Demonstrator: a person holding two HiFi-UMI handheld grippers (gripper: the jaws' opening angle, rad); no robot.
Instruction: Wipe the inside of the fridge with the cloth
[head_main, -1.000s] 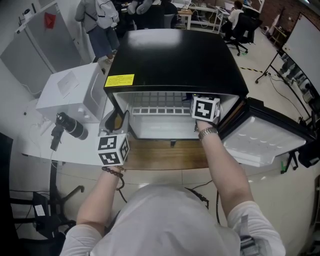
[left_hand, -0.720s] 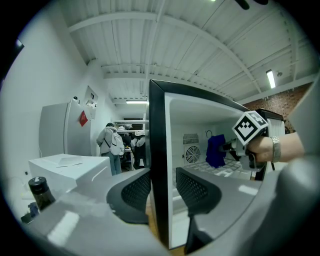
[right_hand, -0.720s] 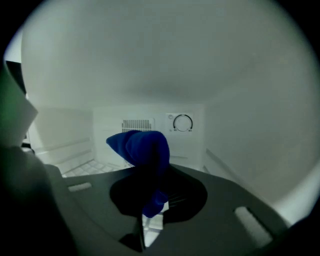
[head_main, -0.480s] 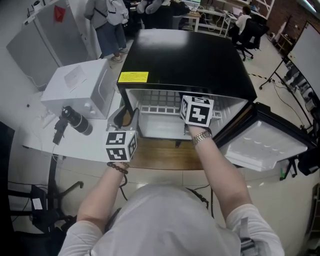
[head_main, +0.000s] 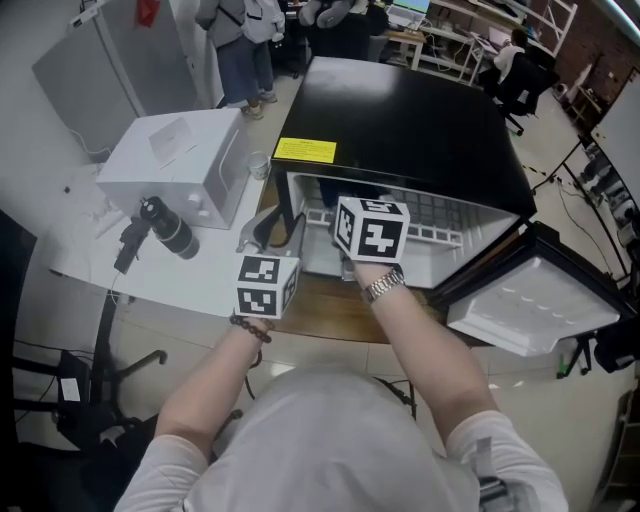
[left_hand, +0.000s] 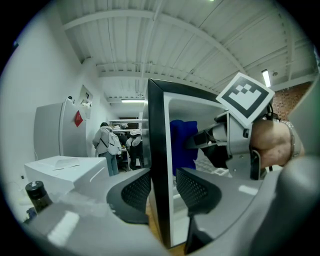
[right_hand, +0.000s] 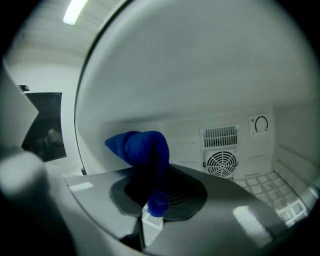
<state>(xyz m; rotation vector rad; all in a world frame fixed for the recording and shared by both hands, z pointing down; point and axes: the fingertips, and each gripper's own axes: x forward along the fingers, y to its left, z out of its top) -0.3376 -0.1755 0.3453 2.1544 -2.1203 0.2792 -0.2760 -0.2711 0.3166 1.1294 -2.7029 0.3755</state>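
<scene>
My left gripper (left_hand: 161, 184) straddles the front edge of the fridge's left side wall (left_hand: 156, 140), and both pads seem to press on it. My right gripper (right_hand: 152, 197) is inside the fridge (head_main: 400, 120), jaws closed on the blue cloth (right_hand: 142, 150). The cloth bunches up above them close to the left inner wall, with the fan grille (right_hand: 221, 164) on the far wall to its right. The door (head_main: 530, 310) stands open at the right.

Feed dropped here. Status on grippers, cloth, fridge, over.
Right gripper shut on blue cloth, inside fridge. Left gripper shut on fridge's left wall. Door open, nothing blocking.
</scene>
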